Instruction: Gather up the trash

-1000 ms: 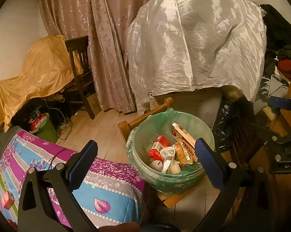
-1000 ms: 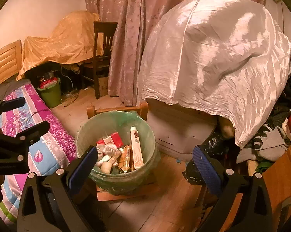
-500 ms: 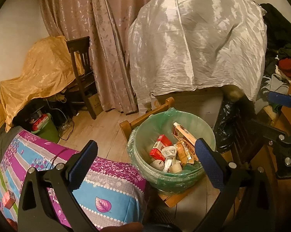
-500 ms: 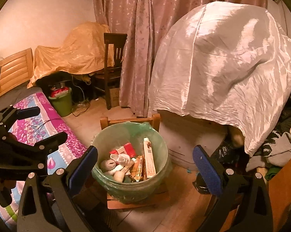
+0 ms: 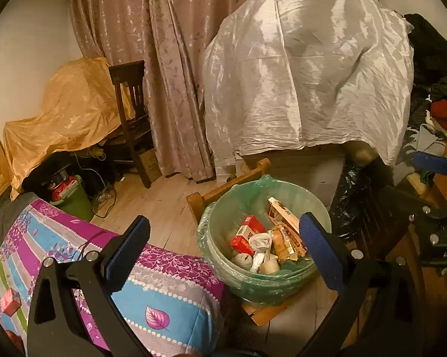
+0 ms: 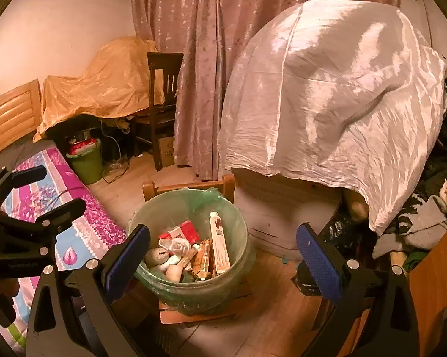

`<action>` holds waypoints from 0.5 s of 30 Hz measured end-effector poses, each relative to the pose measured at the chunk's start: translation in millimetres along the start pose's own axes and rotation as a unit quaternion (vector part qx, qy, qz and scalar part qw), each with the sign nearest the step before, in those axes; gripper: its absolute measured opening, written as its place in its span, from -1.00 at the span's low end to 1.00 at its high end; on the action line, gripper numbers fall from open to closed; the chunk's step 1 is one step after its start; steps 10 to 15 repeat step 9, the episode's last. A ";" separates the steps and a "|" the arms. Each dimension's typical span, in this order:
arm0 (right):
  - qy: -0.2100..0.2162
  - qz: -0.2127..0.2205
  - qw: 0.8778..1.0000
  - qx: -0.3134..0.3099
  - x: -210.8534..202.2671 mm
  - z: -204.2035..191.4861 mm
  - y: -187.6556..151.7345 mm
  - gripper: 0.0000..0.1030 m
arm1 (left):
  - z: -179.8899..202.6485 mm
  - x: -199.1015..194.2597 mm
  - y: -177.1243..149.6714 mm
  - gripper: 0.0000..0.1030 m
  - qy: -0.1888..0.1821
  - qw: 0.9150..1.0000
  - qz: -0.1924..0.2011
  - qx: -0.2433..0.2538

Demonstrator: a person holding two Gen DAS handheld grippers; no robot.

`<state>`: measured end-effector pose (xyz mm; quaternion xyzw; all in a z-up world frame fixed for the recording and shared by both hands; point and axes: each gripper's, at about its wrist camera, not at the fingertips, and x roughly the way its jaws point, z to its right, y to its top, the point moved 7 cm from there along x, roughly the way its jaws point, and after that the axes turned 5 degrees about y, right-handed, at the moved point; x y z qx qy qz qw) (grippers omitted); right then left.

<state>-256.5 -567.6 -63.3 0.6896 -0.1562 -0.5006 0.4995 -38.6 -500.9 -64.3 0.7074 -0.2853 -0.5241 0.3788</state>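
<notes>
Both grippers hang empty with jaws spread wide. The left gripper (image 5: 223,244) frames a bin (image 5: 263,279) at its 1 o'clock; the right gripper (image 6: 222,248) frames the same bin (image 6: 190,285) at its 11 o'clock, so both seem aimed at it as the drop point. The bin, lined with a green bag (image 6: 213,195) folded over the rim to catch waste, sits raised on a small wooden stool (image 6: 187,186), likely for easy reach. Inside lie a red box (image 6: 182,230), a tall carton (image 6: 219,245) leaning on the wall, crumpled paper (image 6: 176,244) and wrappers. At the left gripper's 8 o'clock, a small red box (image 5: 11,300) rests on the patterned bedspread (image 5: 164,291), possibly trash to collect next. Behind, a white sheet (image 6: 336,104) covers furniture, probably against dust.
</notes>
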 end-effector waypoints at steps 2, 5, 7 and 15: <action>-0.001 0.001 1.000 0.004 -0.8 1.1 0.7 0.90 | 1.3 -1.4 0.2 0.88 -0.007 1.000 0.000 0.001; -0.001 0.002 1.000 0.005 -0.8 1.4 1.2 0.90 | 1.6 2.6 -1.8 0.88 -0.001 1.000 -0.016 0.001; 0.000 0.001 1.000 0.002 -0.9 1.8 1.8 0.90 | 3.4 3.7 -2.7 0.88 -0.010 1.000 -0.022 -0.002; 0.001 0.002 1.000 0.000 -1.0 1.9 2.3 0.90 | 2.6 4.0 -3.4 0.88 -0.005 1.000 -0.023 -0.007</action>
